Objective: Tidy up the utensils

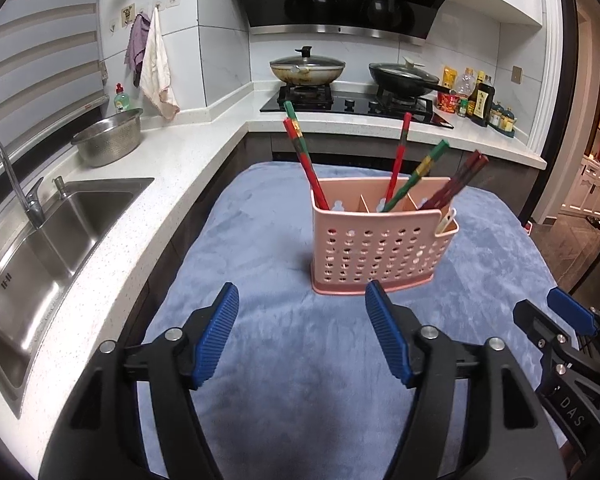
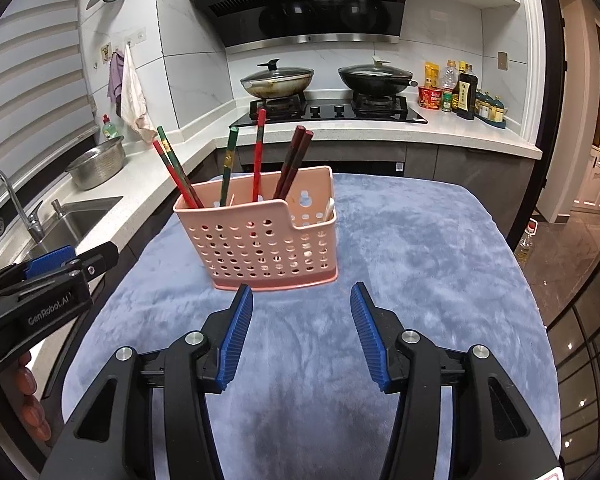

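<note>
The blue-clothed worktop (image 1: pixel 260 240) carries one thing: the pink caddy (image 1: pixel 376 248), standing upright straight ahead of both your grippers and just beyond their tips. Its long side runs across your view, so its compartments sit side by side, left to right. Chopsticks (image 1: pixel 304 160) stand in them, long axes near upright and leaning apart: a red-green pair at the left, two in the middle, a dark pair (image 2: pixel 294 162) to the right. Your left gripper (image 1: pixel 302 304) stands wide open and empty; your right gripper (image 2: pixel 302 308) is about half open, also empty. The left is nearer the left pair, the right nearer the dark one.
</note>
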`<state>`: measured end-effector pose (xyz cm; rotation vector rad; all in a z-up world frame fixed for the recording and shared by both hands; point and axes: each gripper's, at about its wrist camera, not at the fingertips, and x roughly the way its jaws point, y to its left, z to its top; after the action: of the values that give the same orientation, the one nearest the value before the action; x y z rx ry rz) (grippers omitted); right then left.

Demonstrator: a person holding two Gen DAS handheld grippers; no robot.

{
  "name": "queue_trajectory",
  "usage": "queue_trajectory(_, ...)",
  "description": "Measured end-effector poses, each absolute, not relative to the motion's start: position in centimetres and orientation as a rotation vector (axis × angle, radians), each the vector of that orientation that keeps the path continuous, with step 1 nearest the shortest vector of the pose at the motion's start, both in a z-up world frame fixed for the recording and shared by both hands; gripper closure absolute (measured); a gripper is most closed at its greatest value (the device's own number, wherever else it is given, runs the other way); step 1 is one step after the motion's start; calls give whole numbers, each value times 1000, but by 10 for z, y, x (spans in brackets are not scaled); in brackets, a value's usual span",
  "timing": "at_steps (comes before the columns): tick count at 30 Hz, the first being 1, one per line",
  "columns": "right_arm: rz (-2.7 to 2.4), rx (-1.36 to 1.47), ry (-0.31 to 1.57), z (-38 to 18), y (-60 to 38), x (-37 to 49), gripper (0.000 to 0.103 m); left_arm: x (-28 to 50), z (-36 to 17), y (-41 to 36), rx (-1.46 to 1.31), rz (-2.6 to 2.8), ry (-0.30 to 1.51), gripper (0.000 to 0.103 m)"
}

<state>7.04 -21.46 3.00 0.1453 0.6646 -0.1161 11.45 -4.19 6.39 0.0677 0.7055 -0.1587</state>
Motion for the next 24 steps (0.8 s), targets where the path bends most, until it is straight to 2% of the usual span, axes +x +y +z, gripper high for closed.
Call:
queue_trajectory(4, -125, 143, 675, 26, -216, 67, 51, 113, 58, -42, 71, -153, 718, 31)
queue_trajectory(8, -144, 145, 674, 23, -220, 63, 39, 109, 53, -41, 79, -134, 724, 15)
queue_trajectory(16, -168, 140, 660, 18, -224, 58, 28, 107, 43, -40, 90, -120, 745, 9)
queue_trajectory(19, -177, 128, 650, 18, -223, 56, 19, 107, 41, -39, 92, -117, 749, 8)
queue_trajectory(24, -175, 142, 664, 13, -225, 57, 16, 105, 41, -39, 96, -112, 749, 7)
